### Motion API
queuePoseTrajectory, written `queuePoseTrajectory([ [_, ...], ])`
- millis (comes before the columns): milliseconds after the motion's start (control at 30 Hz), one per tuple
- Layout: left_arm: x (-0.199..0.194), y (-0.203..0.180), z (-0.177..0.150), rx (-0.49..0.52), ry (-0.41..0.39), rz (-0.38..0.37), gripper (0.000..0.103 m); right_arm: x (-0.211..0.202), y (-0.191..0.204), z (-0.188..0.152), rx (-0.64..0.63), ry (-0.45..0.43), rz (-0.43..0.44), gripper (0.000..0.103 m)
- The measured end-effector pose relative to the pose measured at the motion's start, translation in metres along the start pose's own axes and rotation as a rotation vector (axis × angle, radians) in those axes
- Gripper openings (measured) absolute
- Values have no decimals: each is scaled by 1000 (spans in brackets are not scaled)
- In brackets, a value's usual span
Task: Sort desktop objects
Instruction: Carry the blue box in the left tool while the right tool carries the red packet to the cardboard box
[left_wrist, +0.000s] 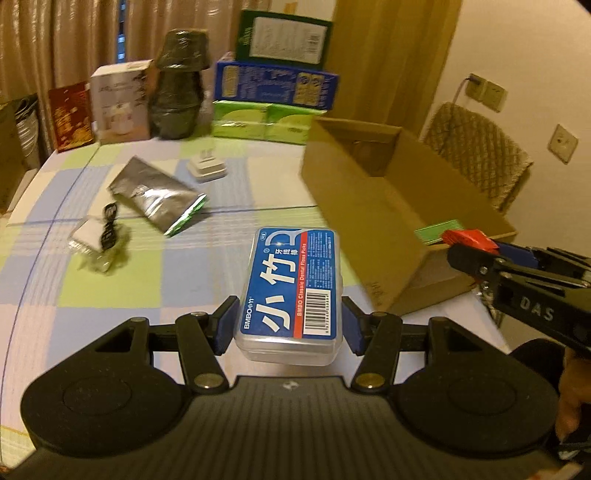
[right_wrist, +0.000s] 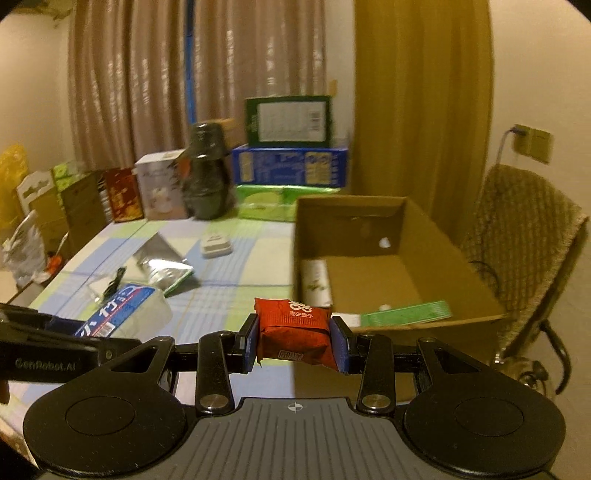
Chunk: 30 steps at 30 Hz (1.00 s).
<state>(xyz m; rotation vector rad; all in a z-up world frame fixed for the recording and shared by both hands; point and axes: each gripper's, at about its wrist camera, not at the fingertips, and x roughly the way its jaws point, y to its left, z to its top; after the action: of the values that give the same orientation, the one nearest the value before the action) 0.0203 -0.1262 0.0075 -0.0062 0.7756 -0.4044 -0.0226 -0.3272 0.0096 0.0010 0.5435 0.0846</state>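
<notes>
On the table (left_wrist: 155, 266), the foil pouch (left_wrist: 157, 194) lies left of the cardboard box (left_wrist: 369, 192).

Floss-pick box (left_wrist: 290, 291): clear, blue-red label. Snack packet (right_wrist: 293, 326): red-orange. Tablecloth (left_wrist: 207, 254): blue-green-white check. Carton (right_wrist: 373, 258): brown. Foil pouch (left_wrist: 157, 194): silver, green edge.

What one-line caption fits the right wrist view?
Right gripper clamps a red snack packet before the open cardboard box.
</notes>
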Motion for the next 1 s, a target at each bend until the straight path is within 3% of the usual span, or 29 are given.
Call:
queuePoseTrajectory([
  [400,8,-64,22,54,4,-90,52,-16,-51,2,65,-15,-71,37],
  [667,21,-87,37,80,11,-97,52,-14,-76,10,78,-39,-93,37],
  [1000,51,-110,78,90,0,-97,52,16,-115,38,108,-48,-91,37],
])
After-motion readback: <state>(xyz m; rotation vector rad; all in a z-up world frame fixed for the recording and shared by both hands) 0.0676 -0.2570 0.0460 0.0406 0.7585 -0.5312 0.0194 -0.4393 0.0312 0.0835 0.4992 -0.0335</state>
